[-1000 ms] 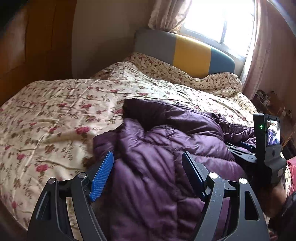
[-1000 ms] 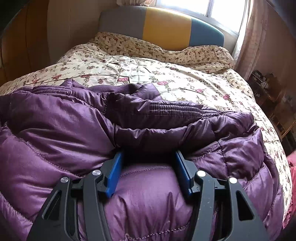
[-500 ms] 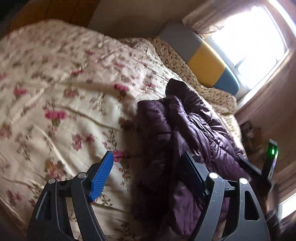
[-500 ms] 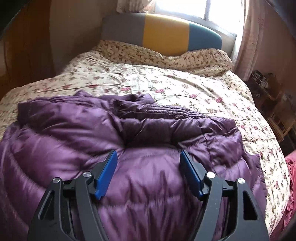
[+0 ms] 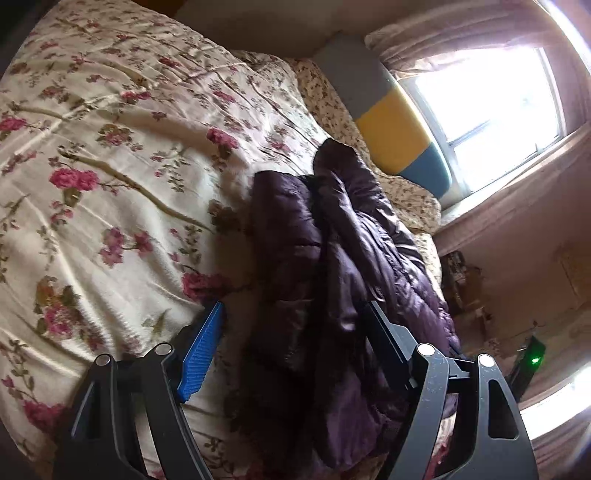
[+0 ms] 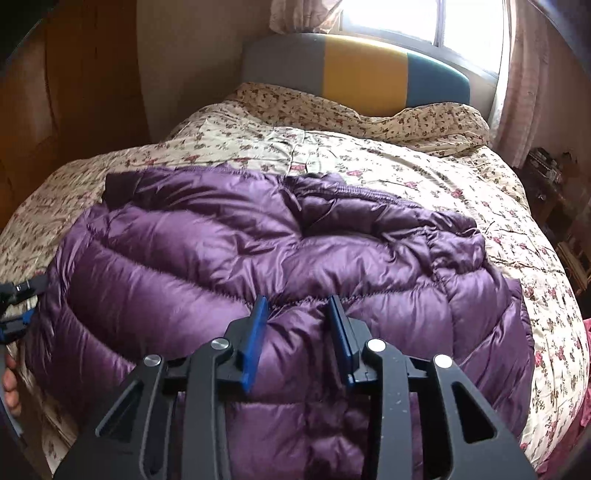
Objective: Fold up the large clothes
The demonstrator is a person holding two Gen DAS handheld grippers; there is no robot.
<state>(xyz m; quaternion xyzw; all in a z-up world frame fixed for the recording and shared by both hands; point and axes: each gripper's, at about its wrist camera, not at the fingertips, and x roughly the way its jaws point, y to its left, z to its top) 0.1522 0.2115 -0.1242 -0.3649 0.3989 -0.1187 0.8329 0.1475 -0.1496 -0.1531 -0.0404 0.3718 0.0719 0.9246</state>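
A purple puffer jacket (image 6: 280, 266) lies spread on the floral bed cover (image 6: 406, 166). In the left wrist view the jacket (image 5: 332, 258) runs away from me as a dark bunched strip. My left gripper (image 5: 295, 317) is open, tilted, its jaws wide apart over the jacket's left edge. My right gripper (image 6: 297, 306) hovers over the jacket's near middle with its jaws part closed around a bulge of fabric; whether they pinch it is unclear. The left gripper's edge also shows at the far left of the right wrist view (image 6: 14, 306).
The grey, yellow and blue headboard (image 6: 362, 70) stands at the far end under a bright window (image 6: 388, 18). A wooden wardrobe (image 6: 66, 92) is on the left. Cluttered shelves (image 6: 554, 192) stand to the right of the bed.
The left gripper swung left and tilted, staying open. The right gripper pulled back from the jacket's fold, opened wide, and now has narrowed over the near middle of the flattened jacket.
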